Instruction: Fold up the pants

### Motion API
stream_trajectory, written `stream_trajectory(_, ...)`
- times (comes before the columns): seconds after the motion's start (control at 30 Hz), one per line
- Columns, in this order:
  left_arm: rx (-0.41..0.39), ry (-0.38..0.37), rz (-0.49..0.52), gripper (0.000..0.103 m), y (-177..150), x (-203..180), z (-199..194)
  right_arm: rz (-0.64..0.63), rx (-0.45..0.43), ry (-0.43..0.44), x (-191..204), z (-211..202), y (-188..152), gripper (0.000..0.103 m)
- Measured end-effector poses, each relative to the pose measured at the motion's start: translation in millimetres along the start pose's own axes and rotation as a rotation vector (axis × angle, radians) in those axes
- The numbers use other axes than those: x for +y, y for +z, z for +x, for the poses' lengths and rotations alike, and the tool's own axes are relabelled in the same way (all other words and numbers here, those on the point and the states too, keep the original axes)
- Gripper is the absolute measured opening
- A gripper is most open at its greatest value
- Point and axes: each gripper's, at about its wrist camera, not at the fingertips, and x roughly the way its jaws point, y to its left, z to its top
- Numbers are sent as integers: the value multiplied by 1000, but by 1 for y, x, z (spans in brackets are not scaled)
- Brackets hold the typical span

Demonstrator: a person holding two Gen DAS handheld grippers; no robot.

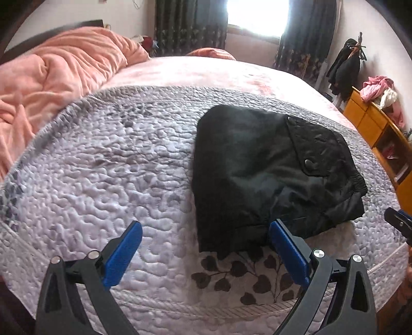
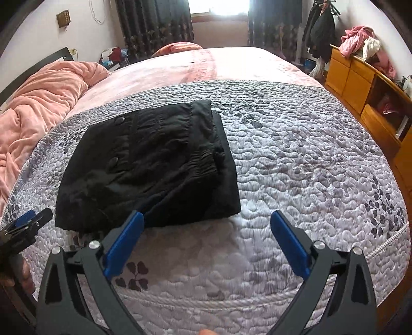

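One folded pants (image 2: pixel 148 165) on bed (image 2: pixel 296 159), ahead of both tongs. Left tongs (image 1: pixel 206 233), right tongs (image 2: pixel 207 221) released, empty. Pant legs hidden underneath.

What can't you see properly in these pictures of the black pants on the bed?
- Underside and inner layers of the folded pants: hidden by the top layer, both views.
- Pants' near edge: partly behind a blue finger, left wrist view.
- Window: washed out by glare.
- Clothes pile on the dresser: too small and blurred.

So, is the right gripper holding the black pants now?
No, the right gripper has its jaws wide open over the quilt, and the folded pants lie free.
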Motion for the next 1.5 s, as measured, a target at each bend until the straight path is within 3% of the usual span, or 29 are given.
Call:
stream_trajectory(0.57,-100,31,30,99,14,-3,-38,-33,-47,13,18,-44,-4,98)
stream_trajectory(1.5,-74,22,57,99,8,-9,-33,-33,-10,13,30,-33,-10,98)
